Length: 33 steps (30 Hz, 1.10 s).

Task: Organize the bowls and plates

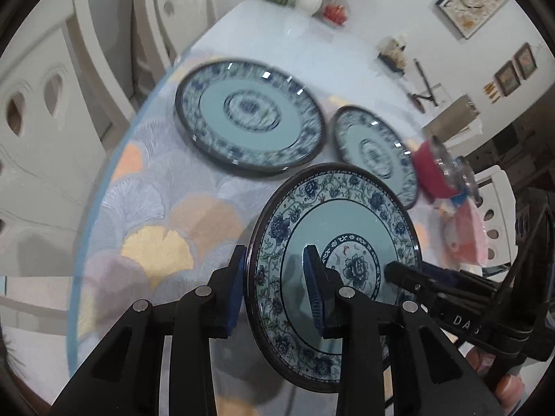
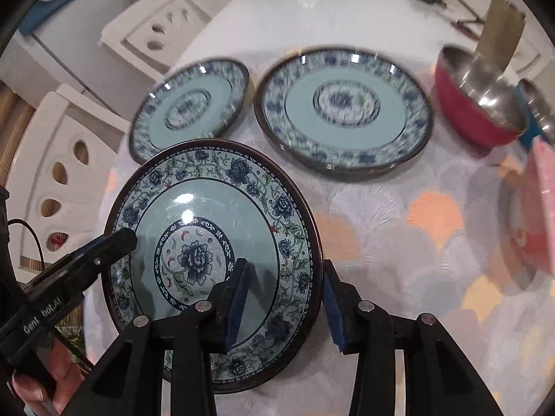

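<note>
Left gripper [image 1: 275,289], black with blue pads, clamped across the left rim of a round blue-and-white floral ceramic plate [image 1: 333,270] in the lower centre of the left wrist view; one pad behind the rim, the other on the plate's face. Right gripper [image 2: 284,300], gripping the opposite rim of the same plate in the lower centre of the right wrist view, likewise pinched on the edge. Plate held off the patterned tablecloth [image 1: 166,222], tilted steeply, face turned toward the cameras, far rim higher than the near one. Both grippers angled steeply downward; fingertips of a hand [image 2: 38,378] visible lower left in the right wrist view. Beyond, lying flat and blurred: a large matching plate [image 2: 343,111] upper centre, a smaller matching plate [image 2: 190,107] just left of it. Red steel-lined bowl [image 2: 478,104] at upper right.
</note>
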Each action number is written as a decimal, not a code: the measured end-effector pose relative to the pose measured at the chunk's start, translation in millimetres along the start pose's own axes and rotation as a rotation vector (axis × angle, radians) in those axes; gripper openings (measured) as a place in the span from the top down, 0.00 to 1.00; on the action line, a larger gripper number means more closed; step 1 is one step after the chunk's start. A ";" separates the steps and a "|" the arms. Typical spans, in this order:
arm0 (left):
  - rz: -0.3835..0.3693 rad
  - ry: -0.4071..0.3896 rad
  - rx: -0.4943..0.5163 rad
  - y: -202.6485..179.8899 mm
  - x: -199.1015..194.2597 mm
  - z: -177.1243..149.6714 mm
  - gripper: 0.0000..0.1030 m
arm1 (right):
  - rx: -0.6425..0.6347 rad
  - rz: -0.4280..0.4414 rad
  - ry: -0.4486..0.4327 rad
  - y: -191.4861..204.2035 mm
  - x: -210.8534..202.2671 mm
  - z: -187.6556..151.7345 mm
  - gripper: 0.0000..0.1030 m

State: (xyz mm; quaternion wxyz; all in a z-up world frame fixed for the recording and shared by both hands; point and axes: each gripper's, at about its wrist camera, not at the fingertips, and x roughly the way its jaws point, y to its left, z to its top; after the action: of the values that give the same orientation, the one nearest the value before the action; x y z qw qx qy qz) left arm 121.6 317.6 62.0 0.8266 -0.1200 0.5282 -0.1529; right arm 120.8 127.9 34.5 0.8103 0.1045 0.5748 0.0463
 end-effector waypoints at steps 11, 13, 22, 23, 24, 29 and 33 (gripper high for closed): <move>-0.031 -0.110 -0.028 -12.8 -74.4 -28.7 0.72 | -0.023 -0.021 -0.087 17.8 -78.1 -28.9 0.61; -0.028 -0.112 -0.034 -10.7 -81.0 -36.2 0.72 | -0.029 -0.014 -0.080 20.4 -83.2 -38.1 0.61; 0.012 -0.047 -0.050 5.3 -78.5 -75.9 0.72 | -0.033 -0.004 -0.003 27.2 -72.2 -83.7 0.60; 0.020 -0.031 -0.054 7.4 -73.5 -81.0 0.72 | -0.031 -0.005 0.012 27.6 -67.7 -87.3 0.60; 0.028 -0.020 -0.055 10.2 -69.4 -84.2 0.72 | -0.027 -0.003 0.027 27.5 -62.3 -90.7 0.60; 0.071 0.022 -0.053 22.9 -54.6 -98.0 0.72 | -0.028 0.005 0.090 32.5 -31.7 -105.4 0.60; 0.088 0.046 -0.047 30.9 -44.5 -102.7 0.72 | -0.037 -0.006 0.117 36.5 -16.5 -111.7 0.60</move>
State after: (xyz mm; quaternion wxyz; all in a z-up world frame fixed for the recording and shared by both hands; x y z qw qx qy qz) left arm 14.4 359.2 45.7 0.8172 -0.1125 0.5551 -0.1068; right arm 11.8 173.2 22.4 0.7772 0.0850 0.6206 0.0603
